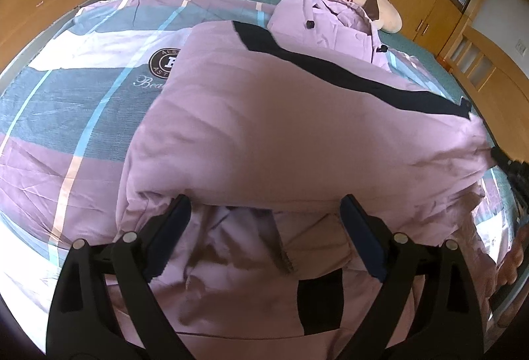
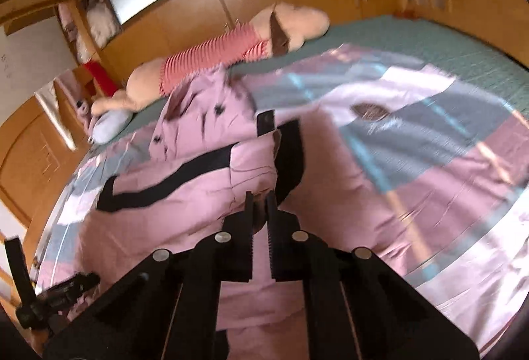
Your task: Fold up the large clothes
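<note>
Left wrist view: pink padded coat (image 1: 281, 128) with black stripe lies folded on the patterned quilt (image 1: 66, 102). Left gripper (image 1: 264, 221) hovers low over the near fold edge, jaws spread wide, holding nothing. Best to press the fold flat, keep edges aligned.

Right wrist view: blurred. Right gripper (image 2: 259, 204) tilted down, jaws nearly closed, apparently pinching the coat's (image 2: 185, 194) edge.
</note>
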`<action>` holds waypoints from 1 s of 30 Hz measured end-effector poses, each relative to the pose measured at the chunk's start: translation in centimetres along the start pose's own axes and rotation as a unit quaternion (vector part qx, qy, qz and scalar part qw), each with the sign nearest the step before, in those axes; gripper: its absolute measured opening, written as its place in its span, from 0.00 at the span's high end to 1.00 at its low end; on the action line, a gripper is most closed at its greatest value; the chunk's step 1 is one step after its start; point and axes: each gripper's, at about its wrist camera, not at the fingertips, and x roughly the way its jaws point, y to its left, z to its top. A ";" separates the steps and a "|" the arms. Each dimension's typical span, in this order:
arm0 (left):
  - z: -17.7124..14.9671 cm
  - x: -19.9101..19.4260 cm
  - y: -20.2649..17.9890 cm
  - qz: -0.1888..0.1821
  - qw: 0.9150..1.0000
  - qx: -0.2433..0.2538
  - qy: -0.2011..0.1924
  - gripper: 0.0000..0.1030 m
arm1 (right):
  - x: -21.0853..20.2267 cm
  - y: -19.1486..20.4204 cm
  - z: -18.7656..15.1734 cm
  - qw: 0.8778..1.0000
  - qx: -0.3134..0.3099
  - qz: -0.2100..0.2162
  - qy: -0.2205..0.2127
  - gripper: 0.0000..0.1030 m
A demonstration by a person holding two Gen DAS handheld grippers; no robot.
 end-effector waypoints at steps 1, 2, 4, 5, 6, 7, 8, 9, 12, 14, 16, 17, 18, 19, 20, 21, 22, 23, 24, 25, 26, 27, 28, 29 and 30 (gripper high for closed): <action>0.0 0.0 -0.1 -0.001 1.000 0.002 0.000 0.10 | 0.0 -0.4 0.2 1.000 0.005 -0.011 -0.004 0.94; 0.0 0.0 -0.2 -0.002 1.000 0.003 0.000 0.10 | -0.1 -0.9 0.4 0.999 0.009 -0.034 -0.011 0.96; -0.1 -0.1 -0.3 0.003 1.000 0.008 -0.003 0.10 | -0.4 -2.0 0.6 0.996 0.012 -0.079 -0.029 1.00; -0.1 -0.2 -0.4 0.006 1.000 0.011 -0.009 0.10 | -0.3 -2.7 0.7 0.996 0.023 -0.086 -0.029 1.00; -0.1 -0.3 -0.4 0.006 1.000 0.013 -0.012 0.10 | 0.2 -3.7 0.7 0.996 0.043 -0.075 -0.012 1.00; -0.1 -0.5 -0.5 0.005 1.000 0.015 -0.017 0.10 | 0.7 -4.4 0.6 0.997 0.058 -0.059 0.004 1.00; 0.0 -0.7 -0.6 0.004 1.000 0.016 -0.022 0.10 | 1.3 -4.8 0.4 0.996 0.071 -0.046 0.021 1.00; 0.0 -0.8 -0.6 0.005 1.000 0.017 -0.025 0.09 | 2.0 -4.9 0.0 0.995 0.080 -0.038 0.039 1.00; 0.0 -0.8 -0.9 0.015 0.999 0.027 -0.029 0.08 | 3.6 -3.9 -0.9 0.993 0.077 -0.007 0.084 0.42; -0.1 -0.4 -0.9 0.022 0.999 0.032 -0.021 0.08 | 3.9 -2.9 -1.3 0.994 0.066 0.022 0.087 0.15; -0.2 -0.1 -1.0 0.024 0.999 0.035 -0.013 0.08 | 4.3 -1.4 -1.7 0.993 0.039 0.043 0.099 0.15; -0.2 0.1 -1.0 0.025 0.999 0.037 -0.010 0.08 | 4.1 -0.5 -2.0 0.993 0.026 0.053 0.103 0.15; -0.3 0.2 -1.1 0.026 0.999 0.039 -0.008 0.08 | 4.1 0.1 -2.2 0.993 0.014 0.050 0.101 0.15; -0.3 0.4 -1.2 0.029 0.999 0.042 -0.005 0.08 | 3.9 0.6 -2.4 0.995 0.001 0.042 0.095 0.17; -0.4 0.4 -1.2 0.032 0.999 0.043 -0.003 0.08 | 3.7 1.2 -2.6 0.996 -0.018 0.028 0.085 0.23; -0.4 0.5 -1.2 0.033 0.998 0.044 -0.002 0.07 | 3.5 1.6 -2.7 0.996 -0.036 0.011 0.077 0.46; -0.4 0.6 -1.1 0.034 0.998 0.044 0.000 0.07 | 3.5 1.8 -2.7 0.996 -0.053 -0.004 0.074 0.73; -0.5 0.6 -1.1 0.034 0.998 0.043 0.002 0.07 | 3.5 1.9 -2.7 0.995 -0.062 -0.008 0.074 0.81; -0.5 0.7 -1.1 0.034 0.999 0.041 0.002 0.07 | 3.5 1.6 -2.6 0.996 -0.057 -0.002 0.072 0.91; -0.5 0.7 -1.0 0.033 0.999 0.039 0.004 0.07 | 3.3 1.4 -2.5 0.997 -0.047 0.002 0.064 0.92; -0.4 0.8 -0.9 0.032 0.999 0.037 0.005 0.07 | 3.1 1.3 -2.4 0.997 -0.044 0.001 0.059 0.92; -0.4 0.8 -0.9 0.032 0.999 0.036 0.006 0.07 | 2.9 1.3 -2.3 0.998 -0.045 -0.004 0.053 0.93; -0.4 0.8 -0.9 0.031 0.999 0.035 0.006 0.07 | 2.8 1.4 -2.2 0.998 -0.050 -0.009 0.047 0.93; -0.4 0.8 -0.9 0.031 0.999 0.035 0.006 0.07 | 2.5 1.6 -2.2 0.998 -0.054 -0.014 0.041 0.93; -0.4 0.8 -0.9 0.031 0.999 0.035 0.006 0.07 | 2.2 1.6 -2.0 0.998 -0.059 -0.022 0.032 0.94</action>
